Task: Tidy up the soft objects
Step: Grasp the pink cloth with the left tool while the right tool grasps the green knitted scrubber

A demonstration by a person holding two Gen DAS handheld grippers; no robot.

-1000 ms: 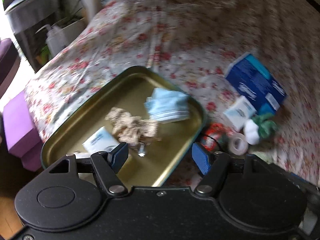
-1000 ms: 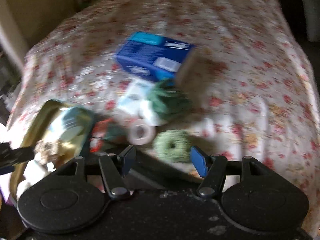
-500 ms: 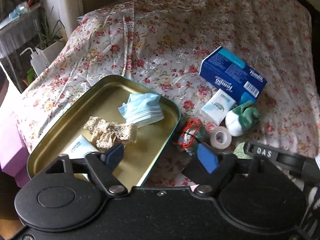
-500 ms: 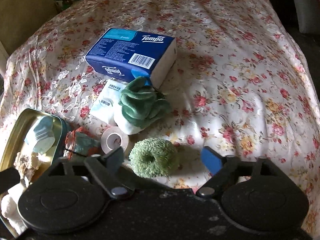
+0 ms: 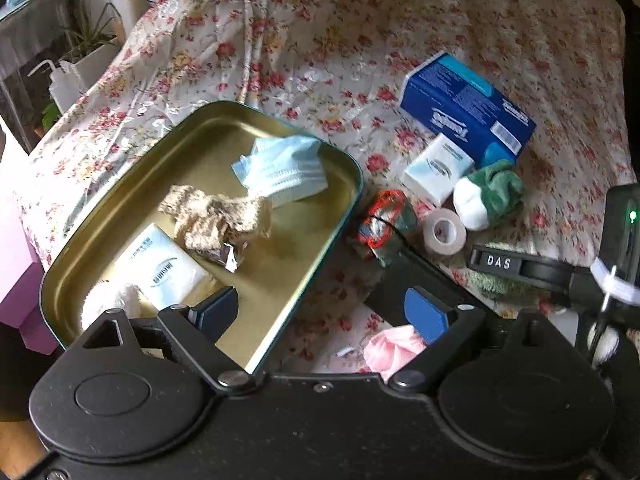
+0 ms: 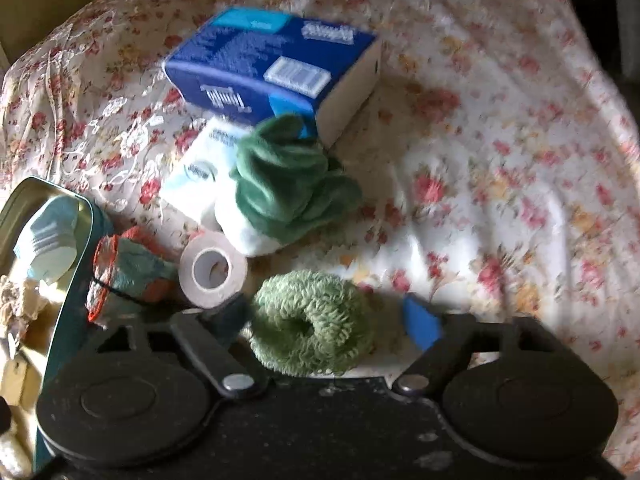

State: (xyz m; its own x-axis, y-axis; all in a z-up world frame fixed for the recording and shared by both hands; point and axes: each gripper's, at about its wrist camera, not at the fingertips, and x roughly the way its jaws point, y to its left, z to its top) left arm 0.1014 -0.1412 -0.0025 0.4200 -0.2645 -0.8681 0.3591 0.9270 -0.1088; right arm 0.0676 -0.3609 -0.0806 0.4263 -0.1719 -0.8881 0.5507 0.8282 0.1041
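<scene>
A gold metal tray [image 5: 120, 196] on the floral bedspread holds a blue face mask [image 5: 280, 170], a beige lace piece [image 5: 218, 220] and a tissue pack [image 5: 160, 272]. My left gripper [image 5: 320, 312] is open and empty over the tray's near right rim. My right gripper [image 6: 324, 316] is open, its fingers on either side of a light green fuzzy ring [image 6: 312, 328]. Beside it lie a tape roll [image 6: 212, 270], a green and white sock [image 6: 284, 188], an orange-trimmed cloth [image 6: 124, 268], a small tissue pack [image 6: 196, 172] and a blue tissue box [image 6: 272, 68].
A pink cloth [image 5: 394, 350] lies near my left gripper's right finger. The right gripper's body [image 5: 520, 268] shows at the right of the left wrist view. A purple stool [image 5: 16, 264] and a plant pot [image 5: 92, 60] stand off the bed's left side.
My right gripper has moved down and forward, so the green fuzzy ring now sits between its fingers. My left gripper has shifted slightly and stays open over the tray.
</scene>
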